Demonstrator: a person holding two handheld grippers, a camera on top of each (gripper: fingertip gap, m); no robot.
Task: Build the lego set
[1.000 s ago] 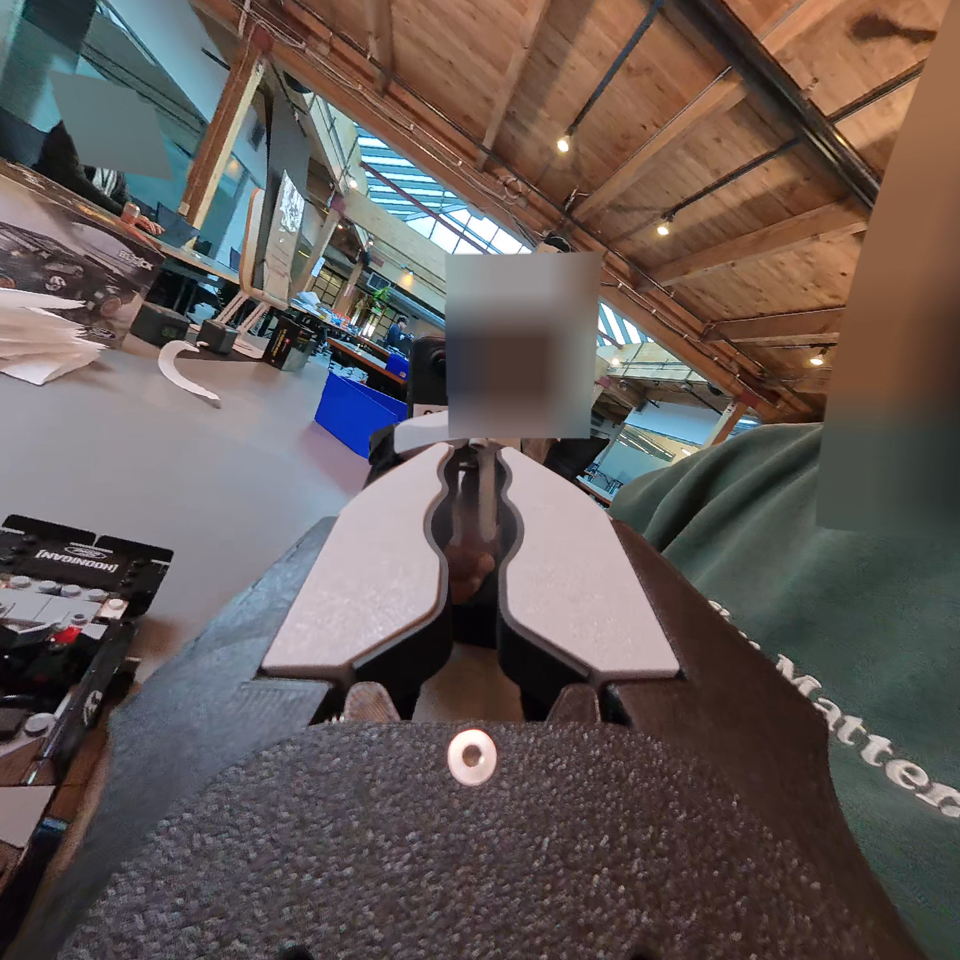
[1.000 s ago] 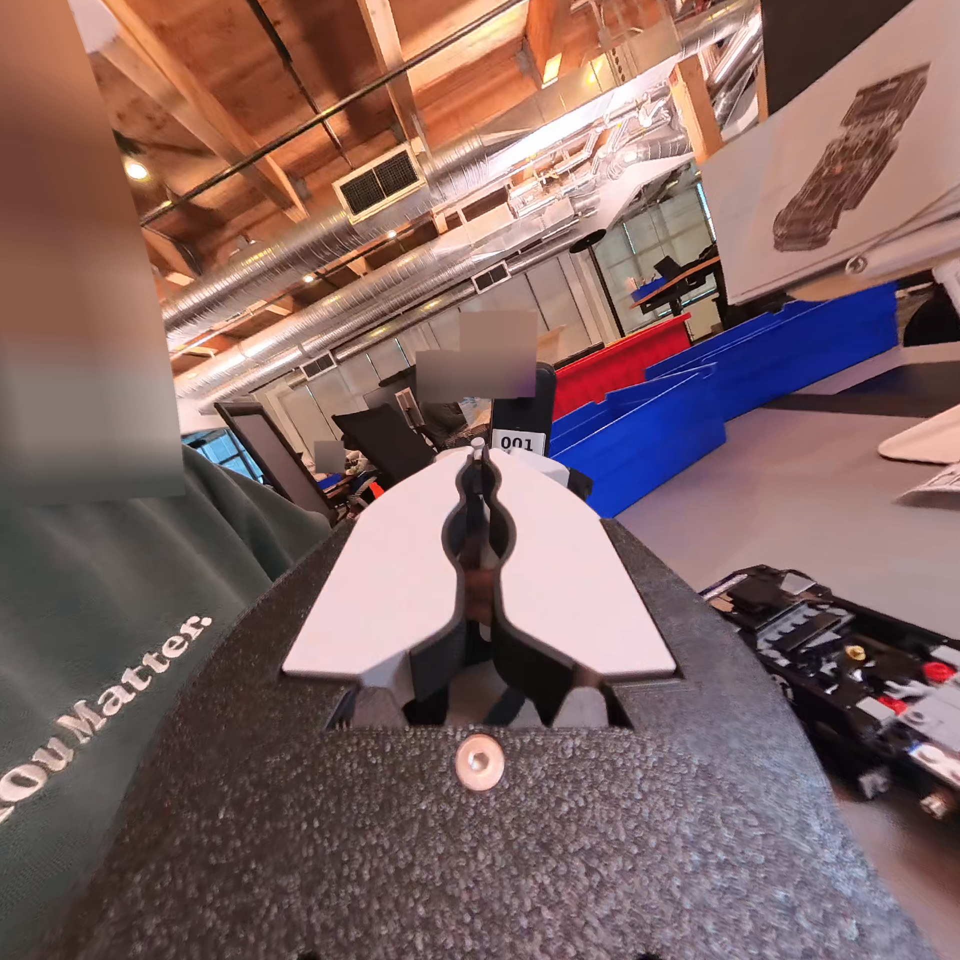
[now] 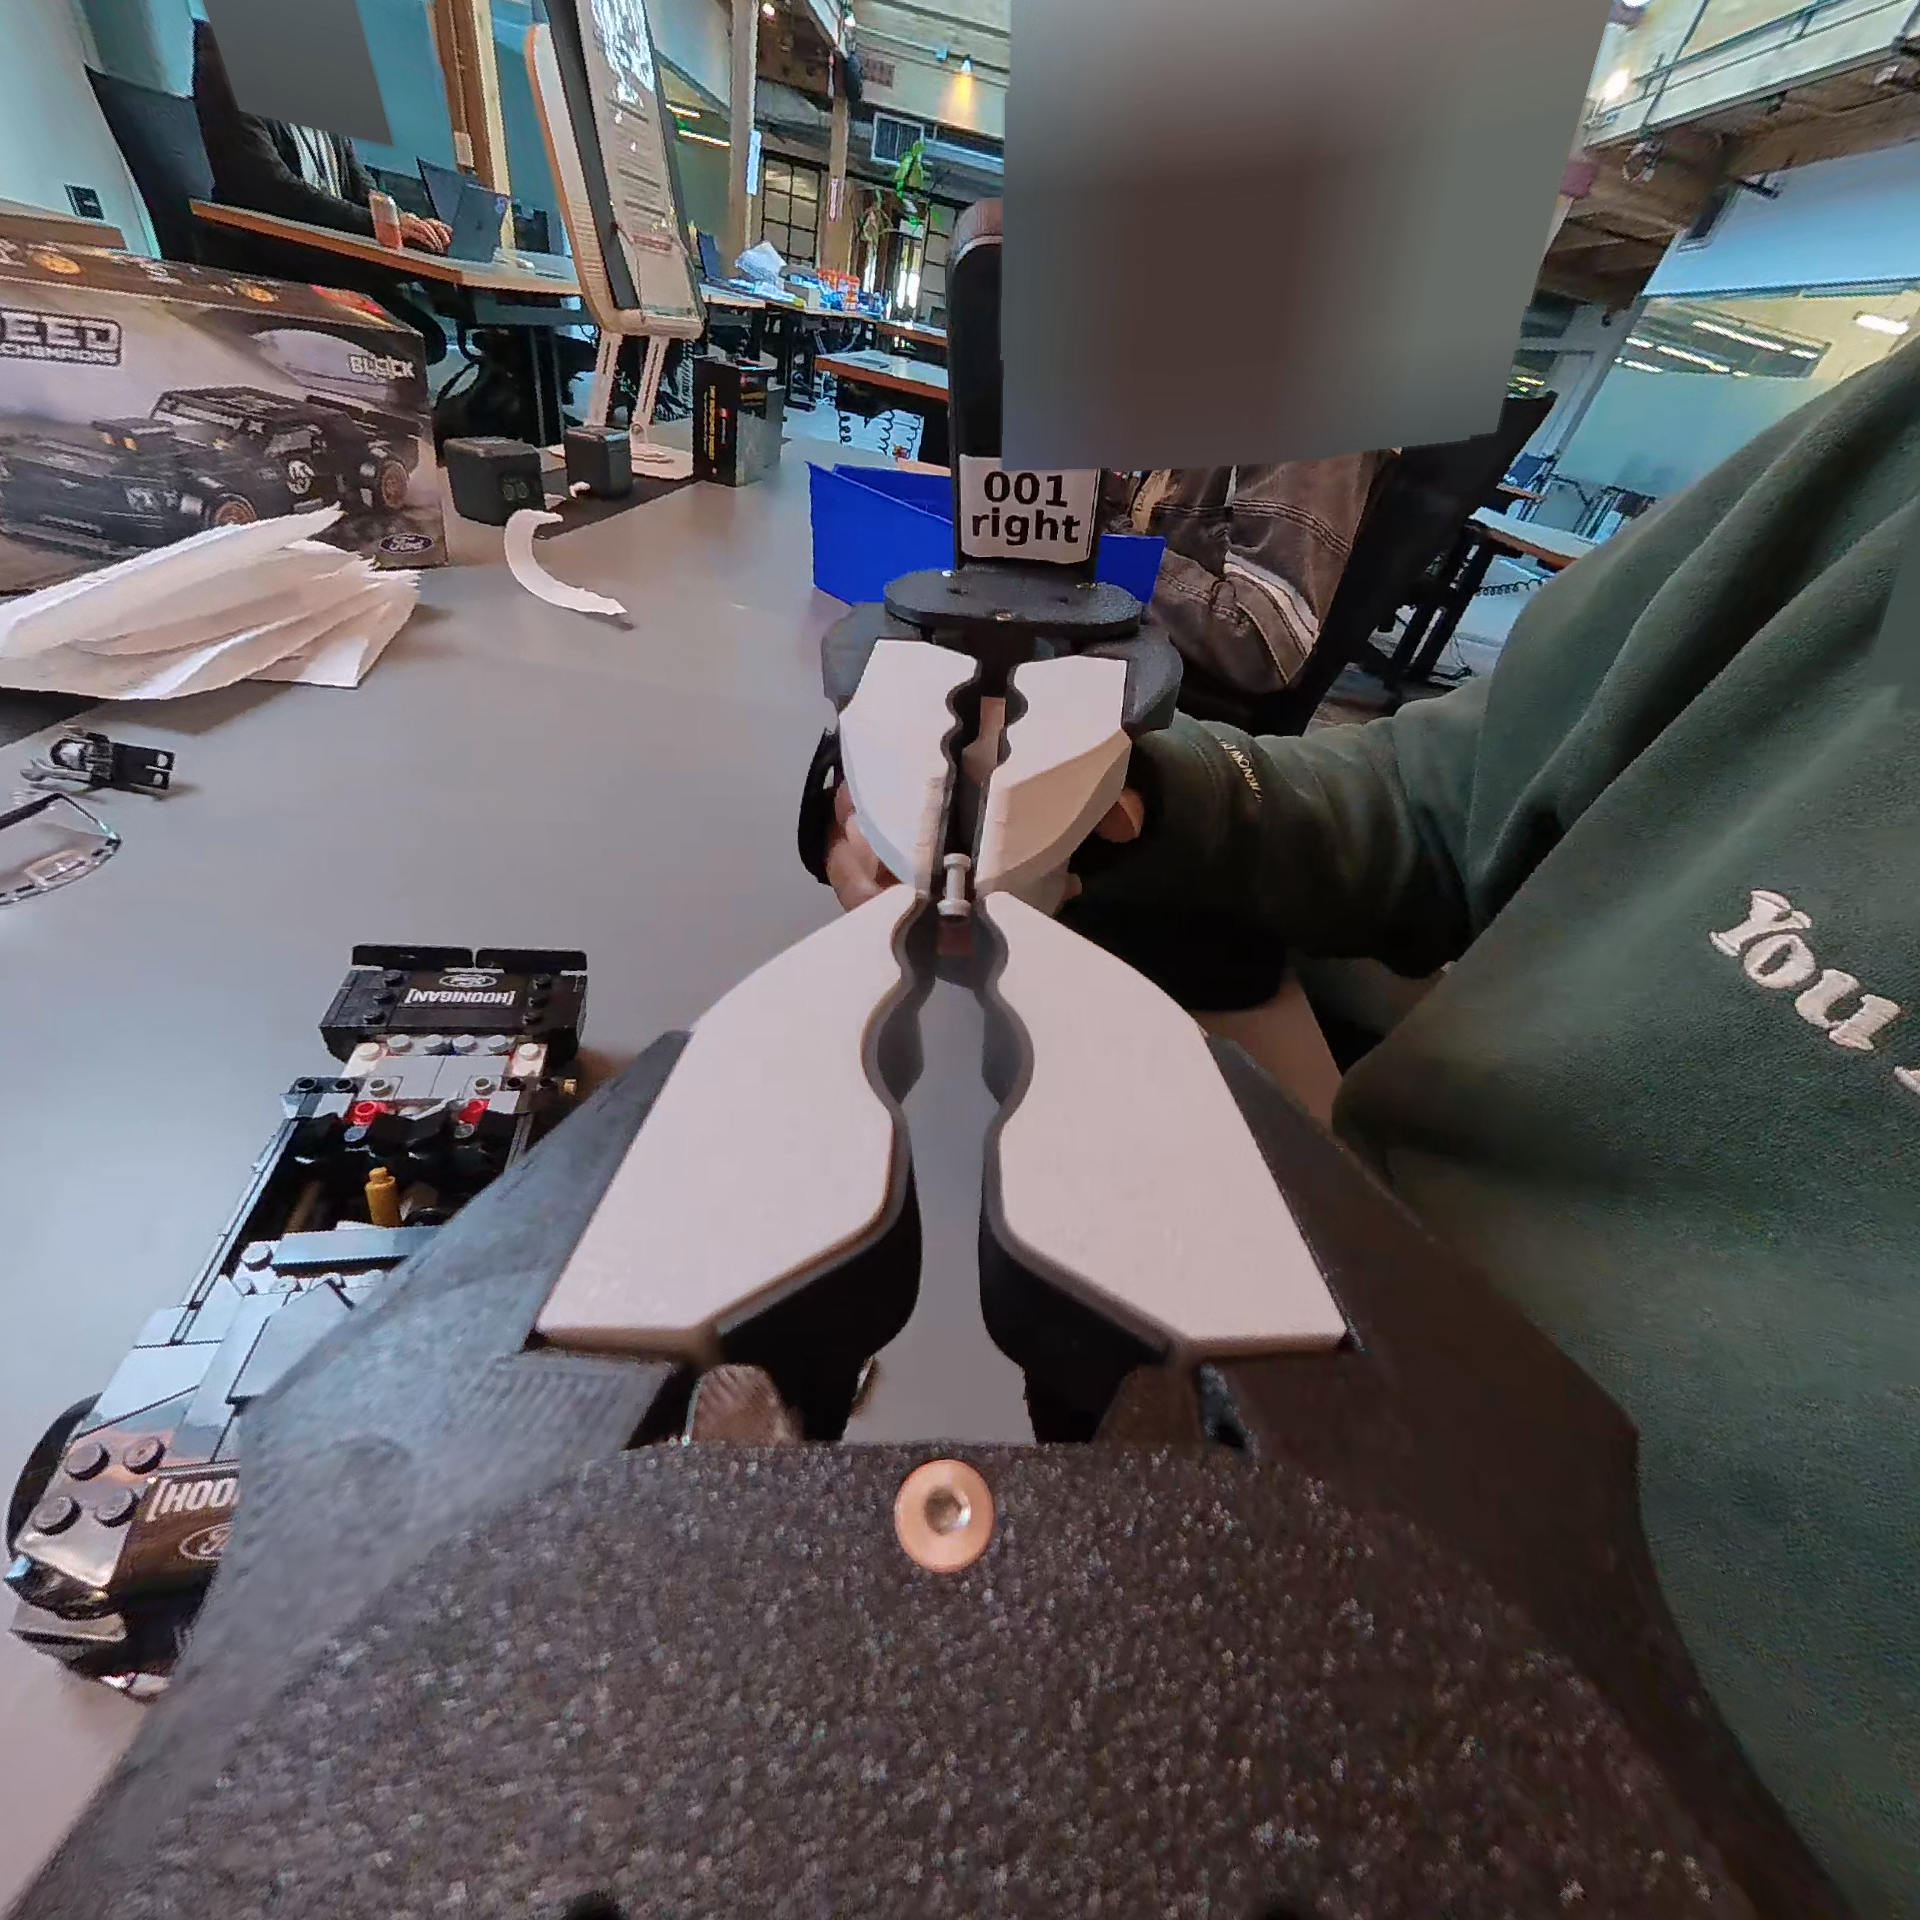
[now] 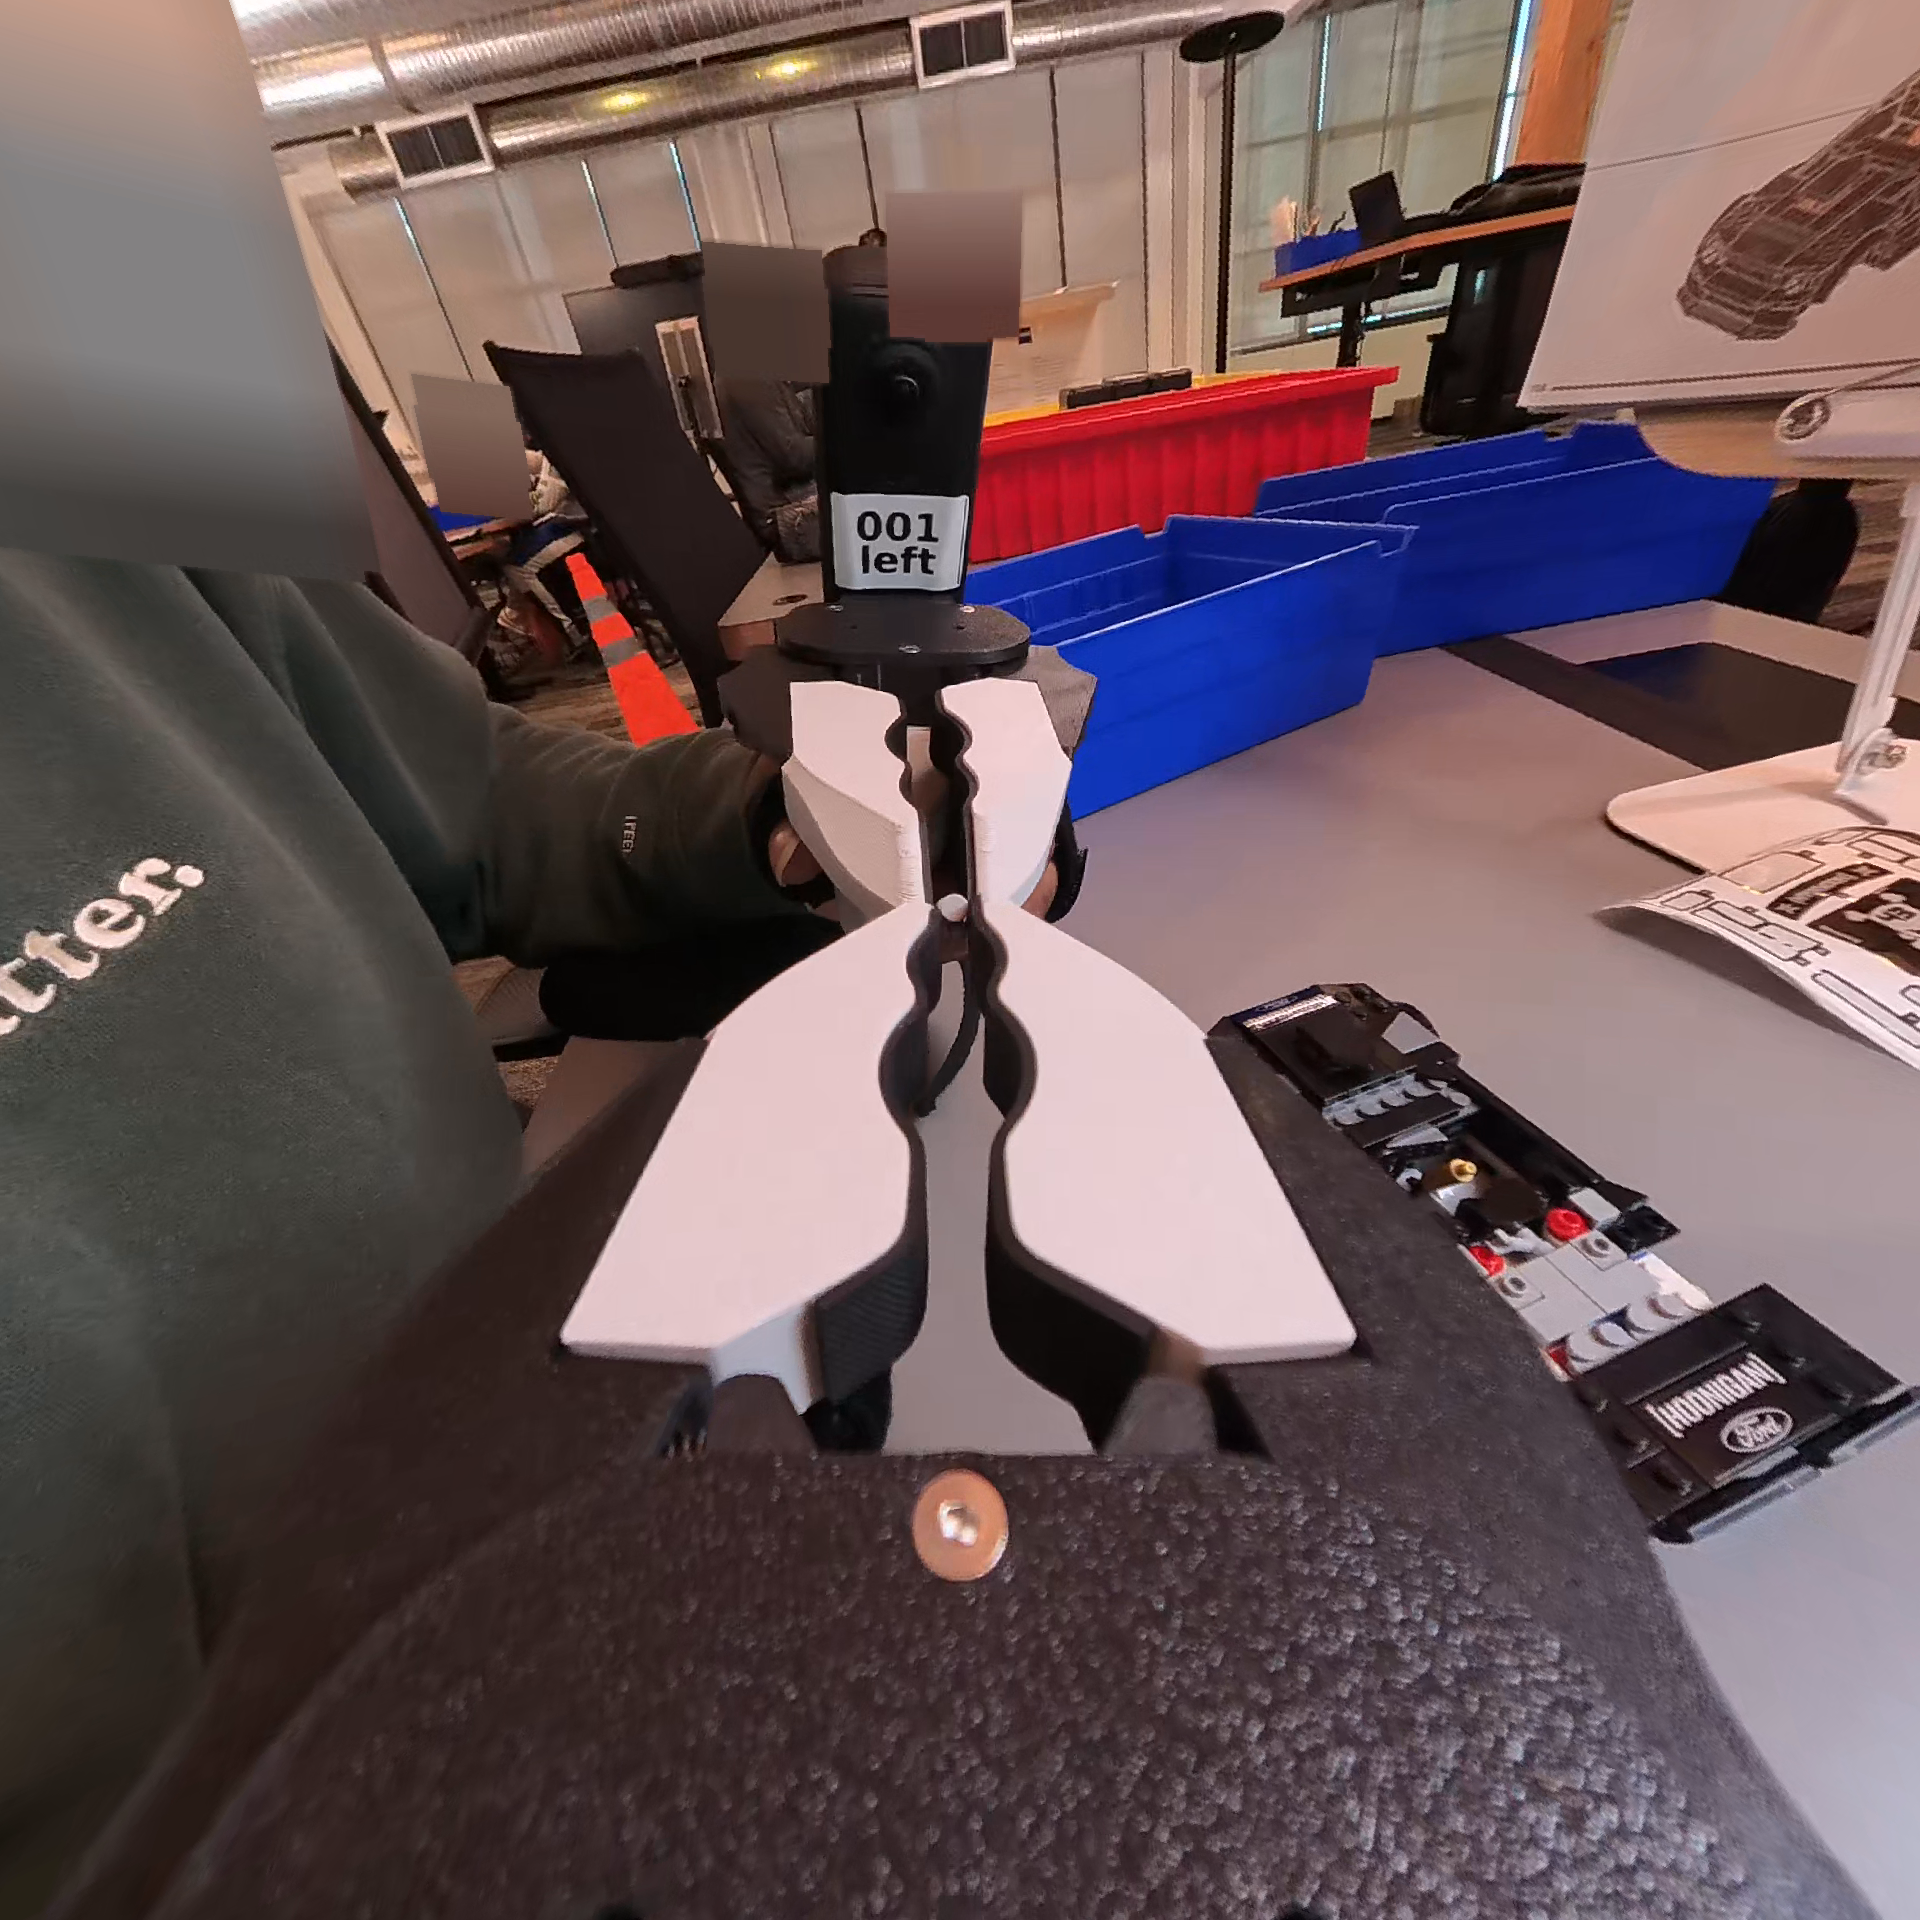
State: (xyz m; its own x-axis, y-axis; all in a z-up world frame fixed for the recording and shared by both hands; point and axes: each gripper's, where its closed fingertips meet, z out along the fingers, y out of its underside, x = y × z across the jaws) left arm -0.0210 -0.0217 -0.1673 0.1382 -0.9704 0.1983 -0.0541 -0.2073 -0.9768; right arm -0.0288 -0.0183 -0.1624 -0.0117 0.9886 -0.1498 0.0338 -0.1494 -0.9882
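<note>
Two grippers meet tip to tip above a grey bench (image 3: 582, 790), each held in a person's hand. The left gripper (image 3: 951, 920) has its jaws closed together on a small pale peg (image 3: 952, 883); the right gripper (image 4: 951, 914) faces it, jaws also pinched on that peg (image 4: 950, 908), so both clamp the same tiny part between them. Each gripper carries a white label with printed writing below its camera. The person wears a dark green sweatshirt (image 3: 1662, 935) with pale lettering on the chest. A partly built black and grey lego car (image 3: 343, 1195) lies on the bench beside the grippers, bearing printed tiles and a badge. Farther back sit the set's box (image 3: 208, 416), which shows a black car, and some white paper bags (image 3: 197, 613). An instruction sheet (image 4: 1808, 925) lies on the bench in the right wrist view, with blue bins (image 4: 1226, 623) behind.
</note>
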